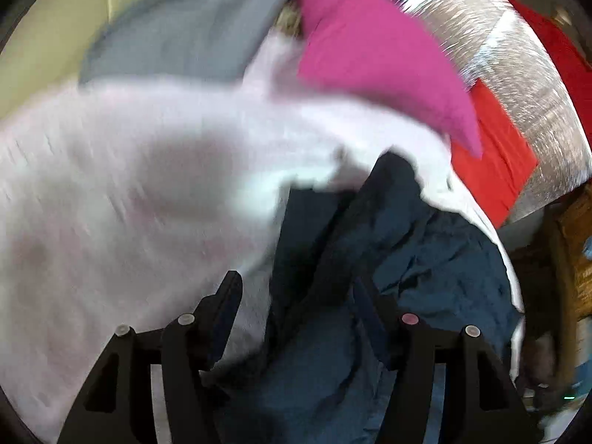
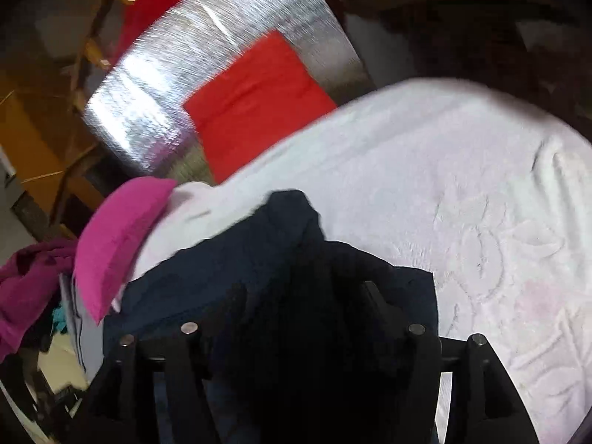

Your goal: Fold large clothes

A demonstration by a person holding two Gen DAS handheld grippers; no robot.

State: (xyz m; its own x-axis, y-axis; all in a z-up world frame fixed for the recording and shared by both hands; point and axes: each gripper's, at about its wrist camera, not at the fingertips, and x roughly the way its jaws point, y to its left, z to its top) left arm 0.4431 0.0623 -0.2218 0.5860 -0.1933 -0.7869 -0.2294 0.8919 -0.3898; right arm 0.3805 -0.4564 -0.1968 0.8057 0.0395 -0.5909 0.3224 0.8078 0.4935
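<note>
Navy garment (image 1: 425, 259), pale embossed-floral white bedspread (image 2: 462, 185), magenta pillow (image 1: 370, 55), red cloth (image 2: 255, 100).

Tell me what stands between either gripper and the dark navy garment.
Nothing visible does. The dark navy crumpled garment lies on the white textured cloth, directly between the fingers of the left gripper and of the right gripper. The folded magenta cloth sits off to the side, beyond it.

White bedspread (image 2: 462, 185); navy garment (image 2: 229, 277) atop.
</note>
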